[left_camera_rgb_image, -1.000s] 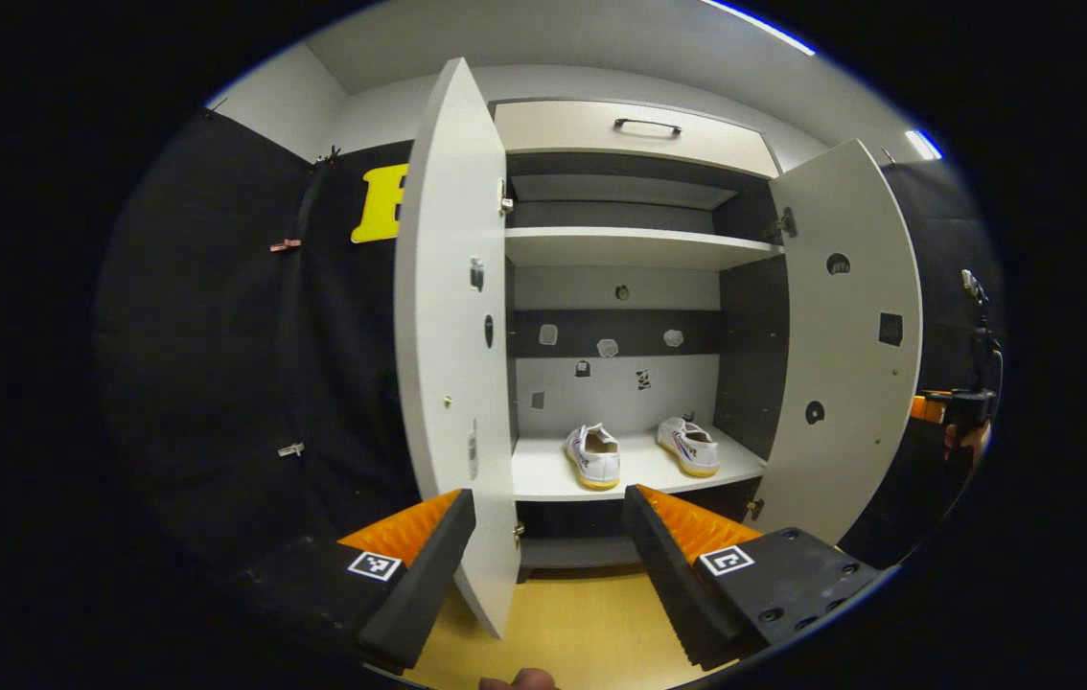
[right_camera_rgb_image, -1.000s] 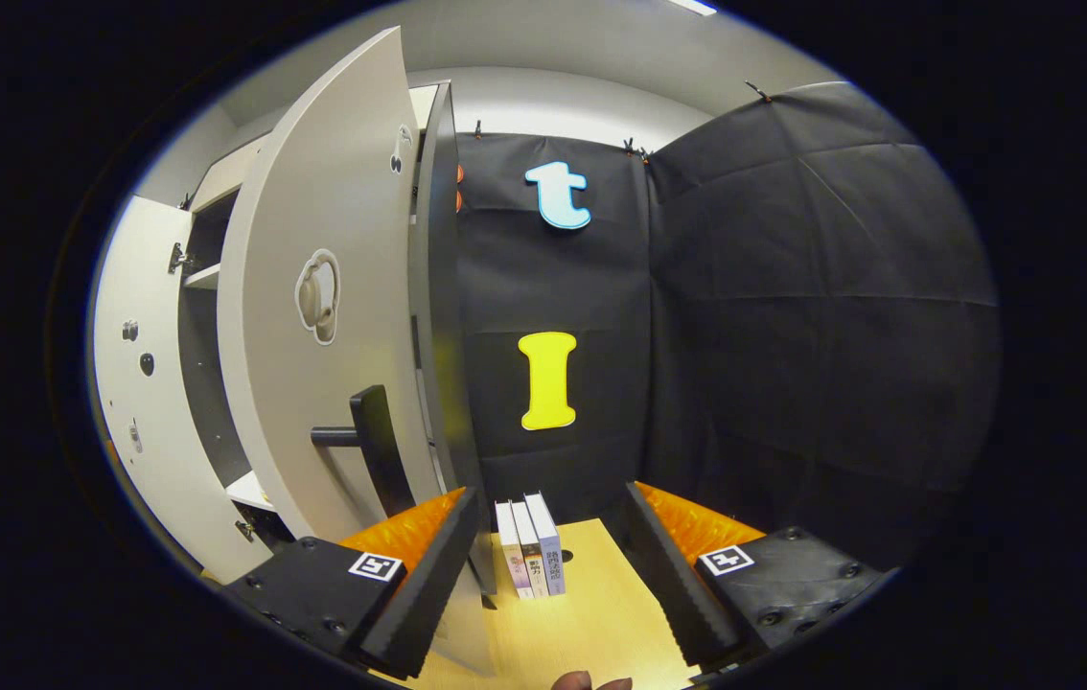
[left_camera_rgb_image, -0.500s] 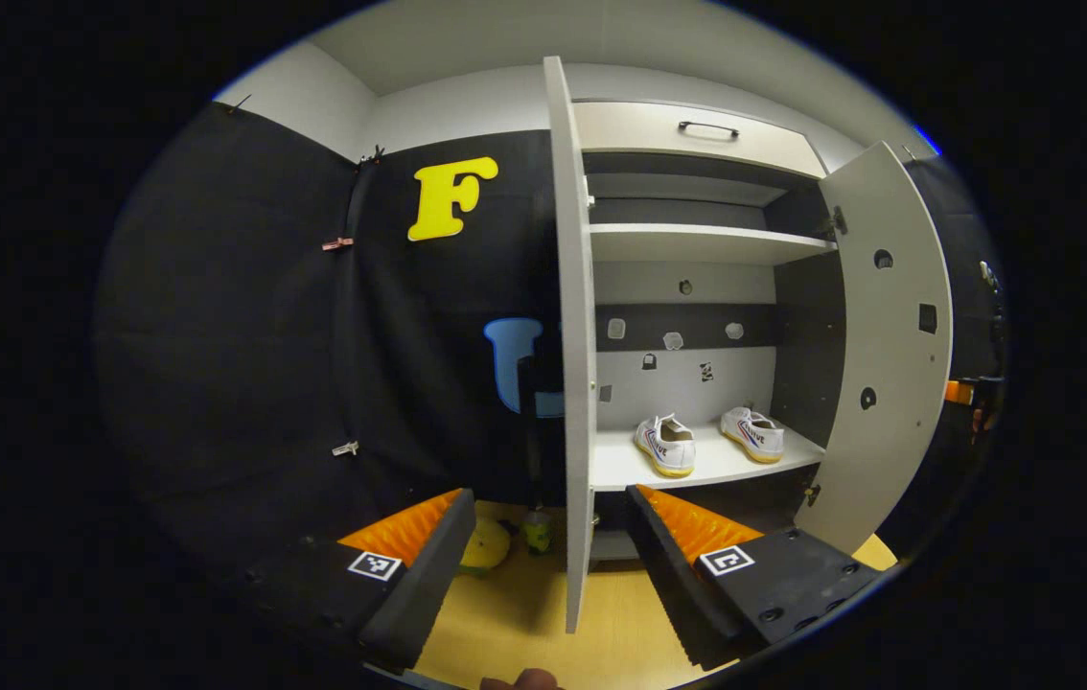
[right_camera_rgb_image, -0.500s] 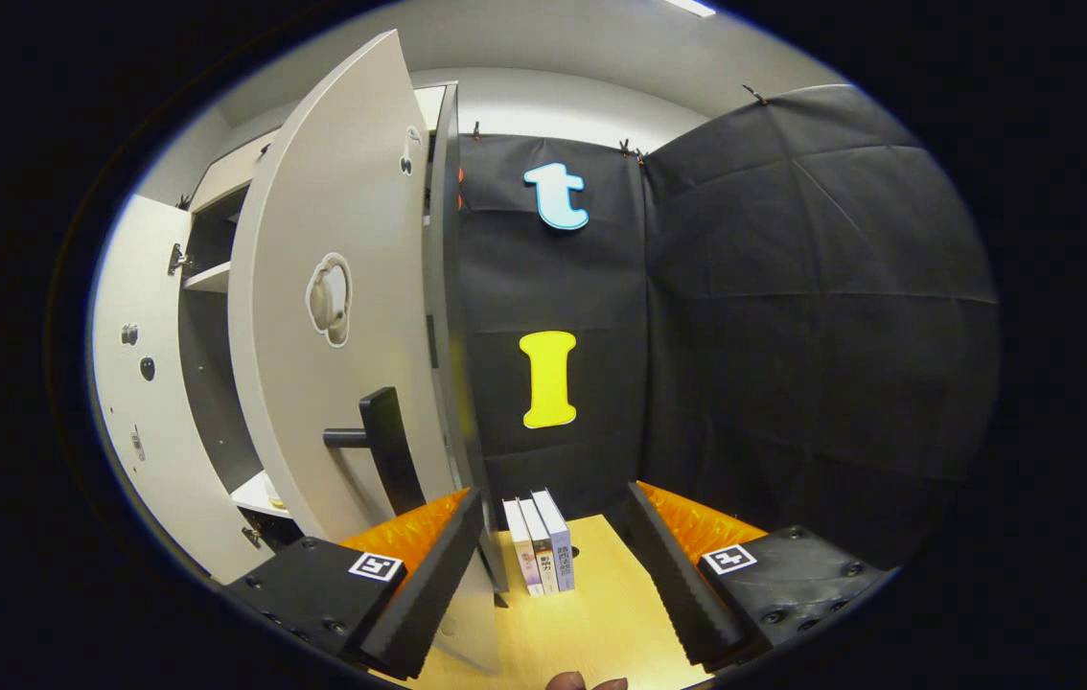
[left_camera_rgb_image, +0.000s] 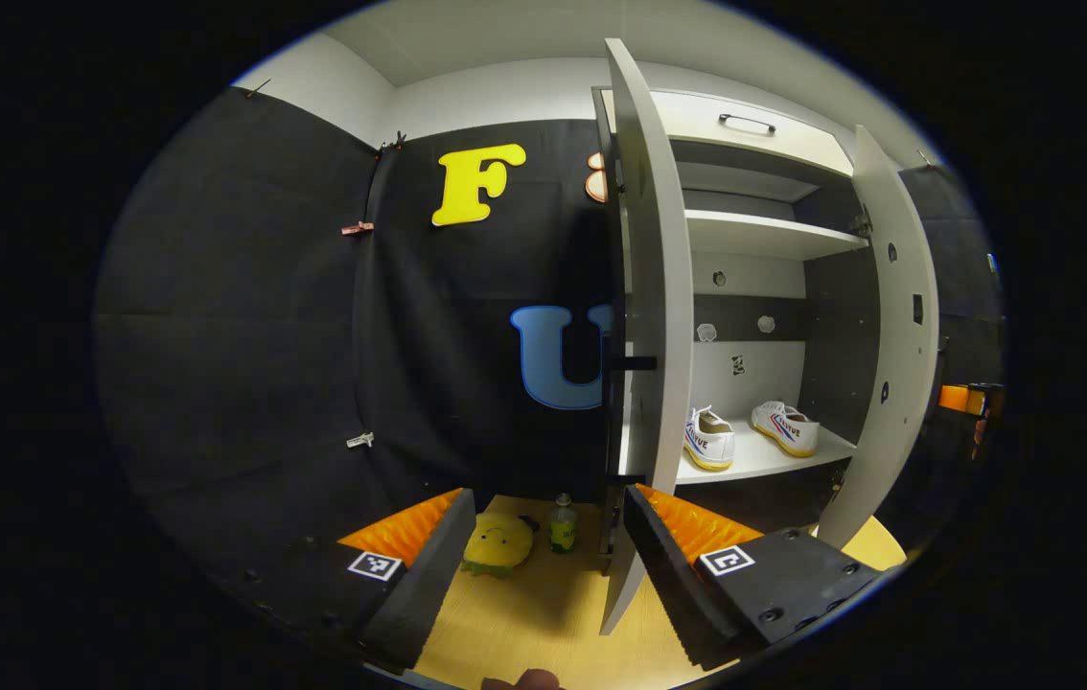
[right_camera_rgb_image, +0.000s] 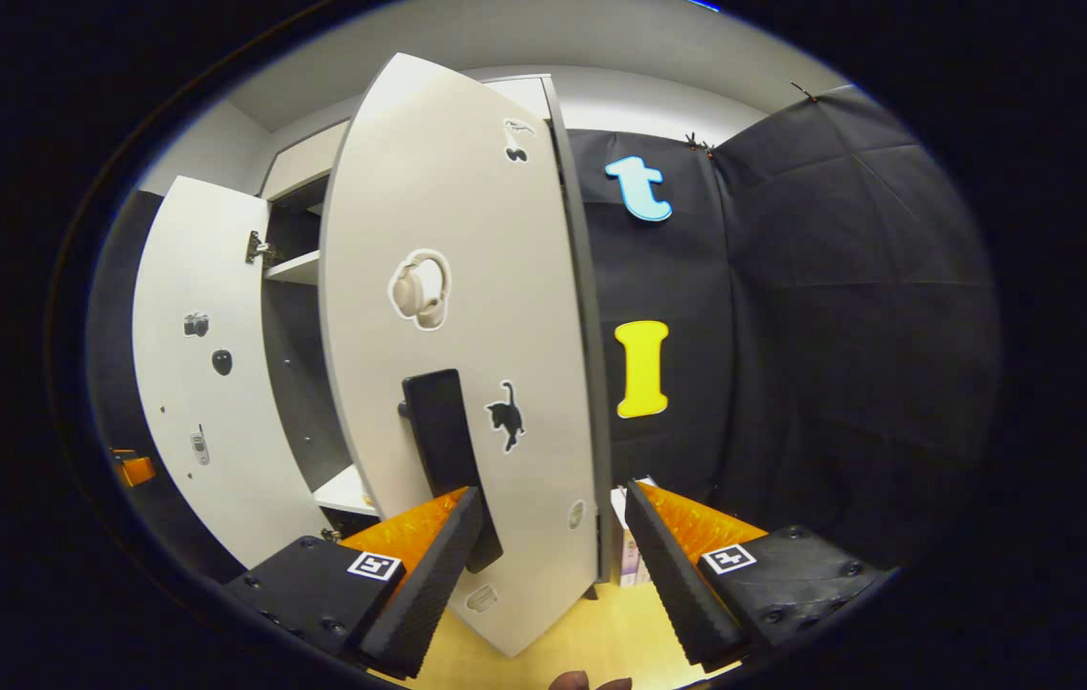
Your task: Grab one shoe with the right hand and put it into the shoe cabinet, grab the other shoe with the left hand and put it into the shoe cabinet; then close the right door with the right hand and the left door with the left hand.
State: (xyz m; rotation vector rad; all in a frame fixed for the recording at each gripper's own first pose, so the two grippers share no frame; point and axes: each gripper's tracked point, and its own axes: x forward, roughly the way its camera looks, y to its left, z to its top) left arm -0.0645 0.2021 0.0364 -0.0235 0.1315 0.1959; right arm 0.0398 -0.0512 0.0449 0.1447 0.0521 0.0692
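Two white shoes with yellow soles, one and the other, stand side by side on the cabinet's lower shelf. The left door is seen nearly edge-on in the left gripper view, its black handle facing me. My left gripper is open and holds nothing, just short of that door's lower edge. In the right gripper view the right door shows its outer face with a black handle. My right gripper is open close before it.
A yellow plush toy and a small bottle stand on the wooden floor left of the cabinet. Books stand behind the right door's edge. A drawer with a handle tops the cabinet. Black cloth walls close in both sides.
My left gripper has moved left around the left door, from its inner face to its edge and handle side. The right gripper has turned onto the right door's outer face, which now covers the books.
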